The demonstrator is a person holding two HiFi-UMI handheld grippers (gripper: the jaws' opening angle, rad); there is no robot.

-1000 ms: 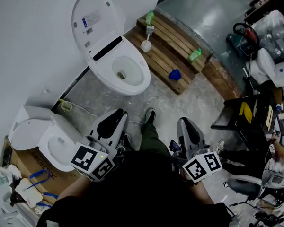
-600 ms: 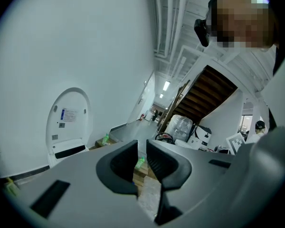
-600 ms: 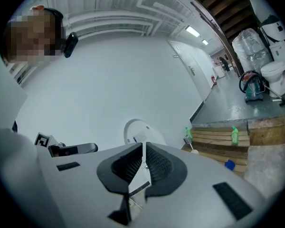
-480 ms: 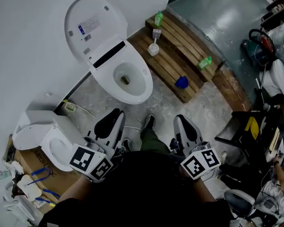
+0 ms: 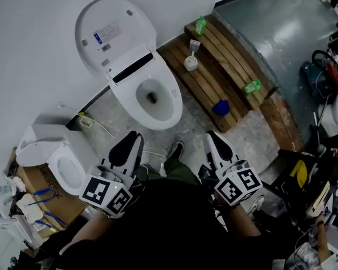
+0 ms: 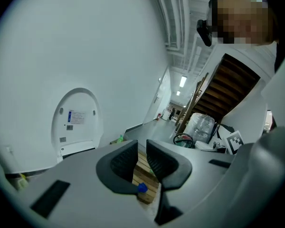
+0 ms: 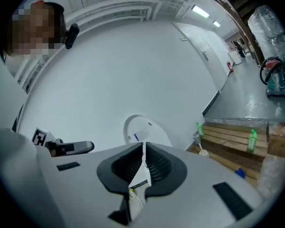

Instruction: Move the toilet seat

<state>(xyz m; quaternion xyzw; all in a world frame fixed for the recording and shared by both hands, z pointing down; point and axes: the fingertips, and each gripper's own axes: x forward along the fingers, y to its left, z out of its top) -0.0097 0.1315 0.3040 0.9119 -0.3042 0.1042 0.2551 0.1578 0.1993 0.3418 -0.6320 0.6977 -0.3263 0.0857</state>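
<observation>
A white toilet (image 5: 152, 97) stands against the wall with its lid (image 5: 115, 32) raised; the seat ring appears to lie flat on the bowl. Both grippers hover close to the person's body, well short of the bowl and touching nothing. My left gripper (image 5: 133, 138) points at the toilet with its jaws a narrow gap apart and nothing between them (image 6: 141, 152). My right gripper (image 5: 210, 136) is shut and holds nothing (image 7: 143, 152). The raised lid (image 6: 76, 120) shows ahead in the left gripper view, and the lid (image 7: 142, 129) is also visible in the right gripper view.
A second white toilet (image 5: 50, 159) sits on cardboard at the left. A wooden pallet (image 5: 225, 77) right of the bowl carries green bottles (image 5: 251, 86), a toilet brush (image 5: 190, 61) and a small blue object (image 5: 221, 107). Desks and clutter crowd the far right (image 5: 321, 184).
The head view has swung, so the toilet and pallet sit a little lower and further right in the picture. Both grippers stay near the body; jaws unchanged.
</observation>
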